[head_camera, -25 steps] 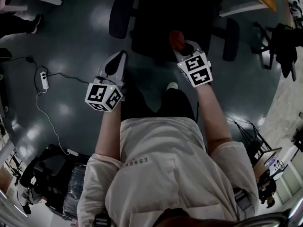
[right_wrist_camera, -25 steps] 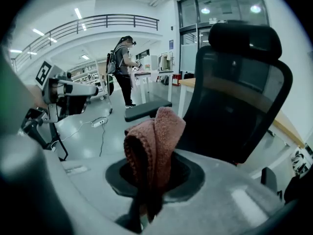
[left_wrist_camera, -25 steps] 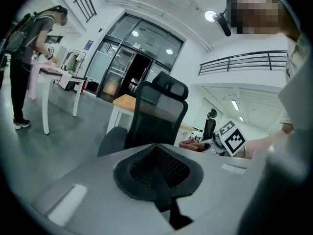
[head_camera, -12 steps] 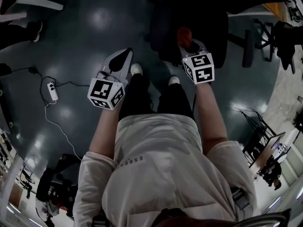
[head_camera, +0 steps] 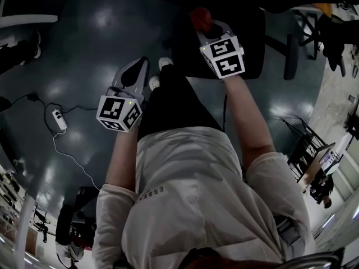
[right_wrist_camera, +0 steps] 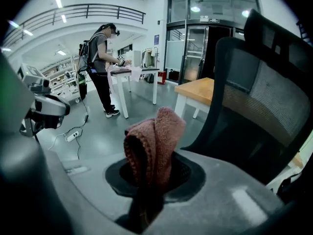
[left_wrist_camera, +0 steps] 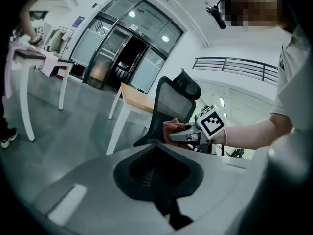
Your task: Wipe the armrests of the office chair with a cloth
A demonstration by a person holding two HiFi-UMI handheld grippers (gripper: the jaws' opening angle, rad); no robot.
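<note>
A: Checking right tongs (head_camera: 206,31) first, what've they got?
B: Clamped on the cloth (right_wrist_camera: 154,141). It's reddish-brown, folded over, top sticking up out of the tips
A: Where's that vs the office chair (right_wrist_camera: 264,97)?
B: Held up just in front of the mesh back, over the chair's dark shape in the head view. Can't tell if it touches the chair. One armrest (head_camera: 290,52) sits off to the right, apart from the cloth
A: Left tongs (head_camera: 136,72)?
B: Tips together, nothing btwn them. They're nearer the person's body, over the floor (head_camera: 84,49) beside the leg, pointing twds the chair
A: Anything else round there?
B: Power strip (head_camera: 59,120) w/ a cable on the floor, left side. Wooden tabletop (right_wrist_camera: 195,89) beside the chair back. Another person (right_wrist_camera: 100,67) stands at a white tabletop (right_wrist_camera: 129,72) further off
</note>
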